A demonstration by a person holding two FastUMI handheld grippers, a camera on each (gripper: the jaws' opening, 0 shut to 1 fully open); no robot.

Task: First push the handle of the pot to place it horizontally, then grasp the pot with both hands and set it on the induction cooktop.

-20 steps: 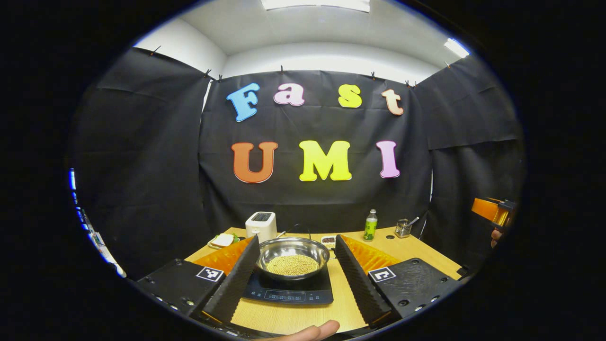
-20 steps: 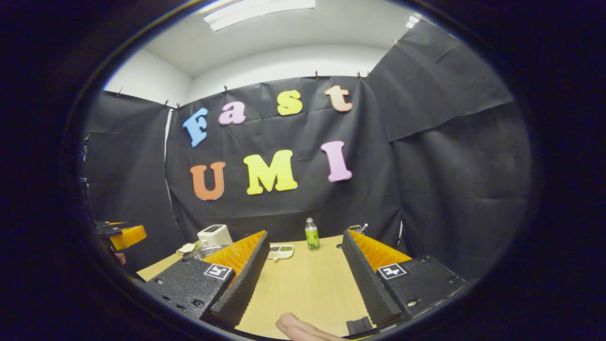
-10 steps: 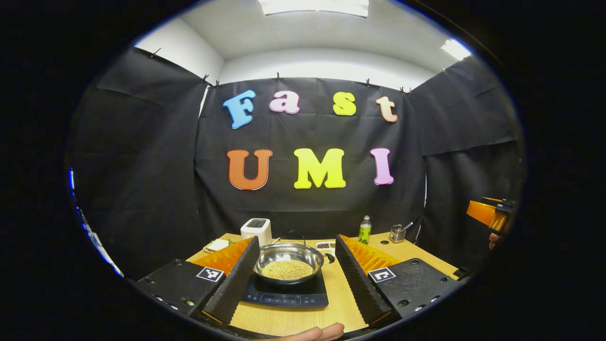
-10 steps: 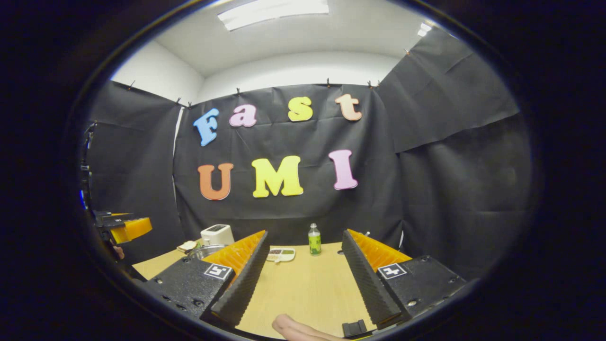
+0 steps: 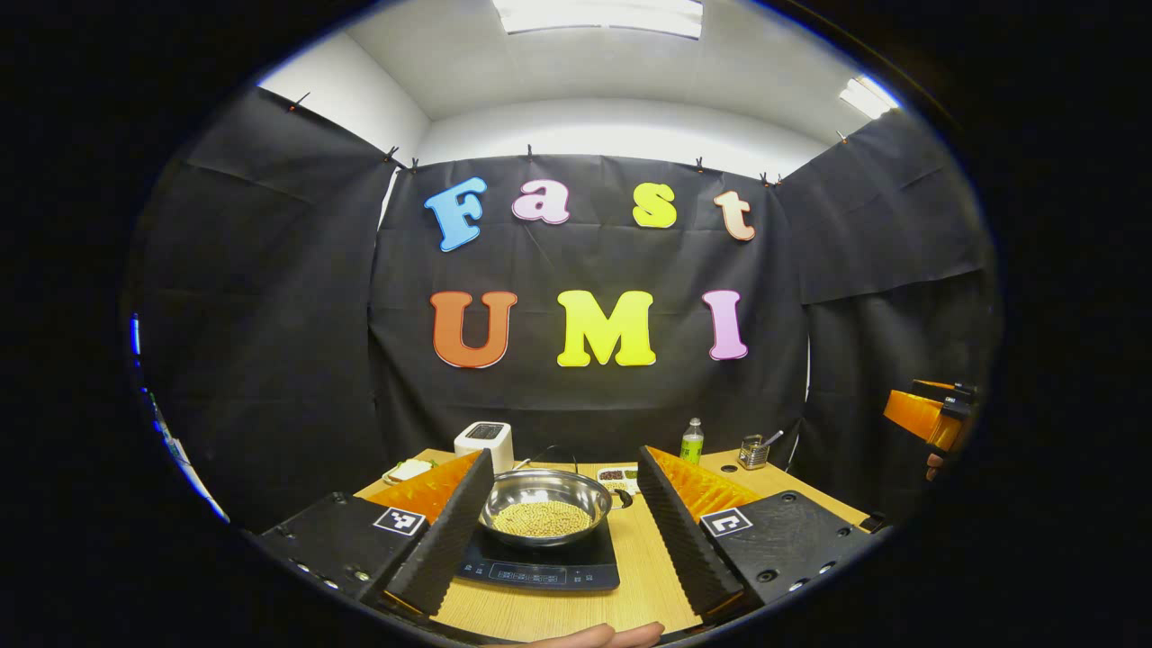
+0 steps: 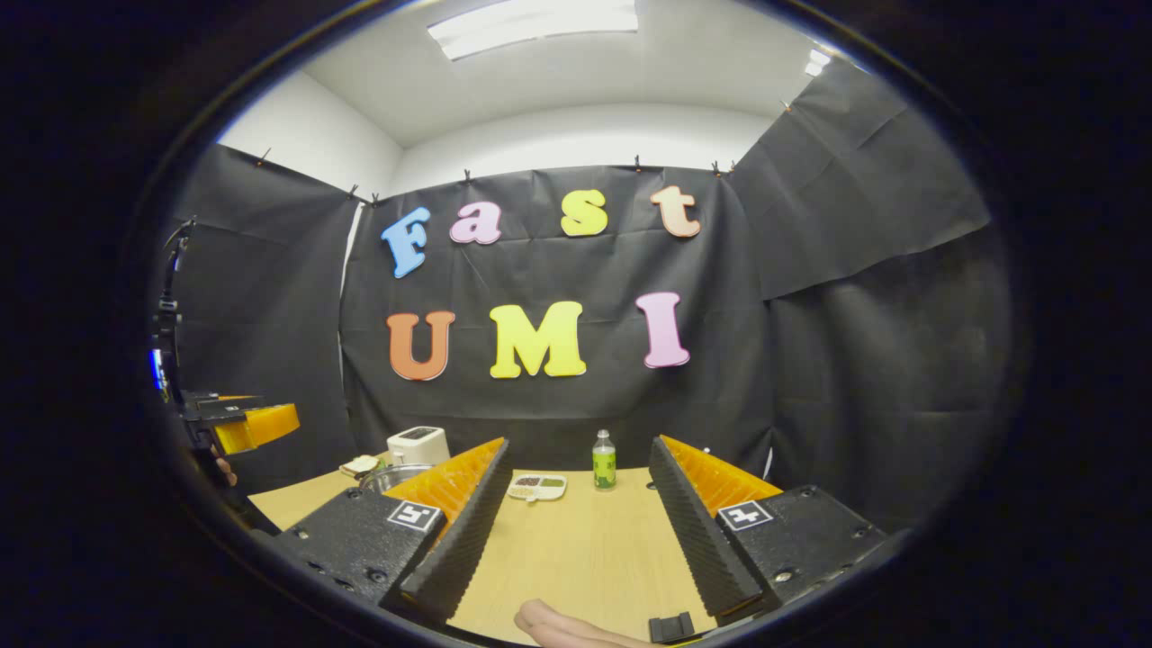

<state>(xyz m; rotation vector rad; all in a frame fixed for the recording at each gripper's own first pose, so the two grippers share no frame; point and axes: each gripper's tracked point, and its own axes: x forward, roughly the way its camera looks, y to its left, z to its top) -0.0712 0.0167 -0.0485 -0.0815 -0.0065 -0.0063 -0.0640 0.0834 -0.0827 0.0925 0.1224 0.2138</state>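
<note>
Both tools, left (image 5: 558,531) and right (image 6: 571,531), wide open and empty, have backed away from the steel pot (image 5: 545,504) resting on the induction cooktop (image 5: 540,562) at 6 o'clock: task looks done.

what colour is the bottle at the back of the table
Green, with a pale cap; the bottle shows best in the right gripper view.

Black cloth (image 5: 270,315) hangs on three sides of the booth, pinned by small clips along its top edge, with creases and folds showing on the right-hand panel (image 6: 864,297). Above the cloth rise white walls (image 5: 360,99) and a white ceiling (image 6: 576,81), where long panel lights (image 5: 598,13) glow bright. At the foot of the cloth stands a light wooden desk (image 6: 585,549), its grain running away toward the back wall.
</note>
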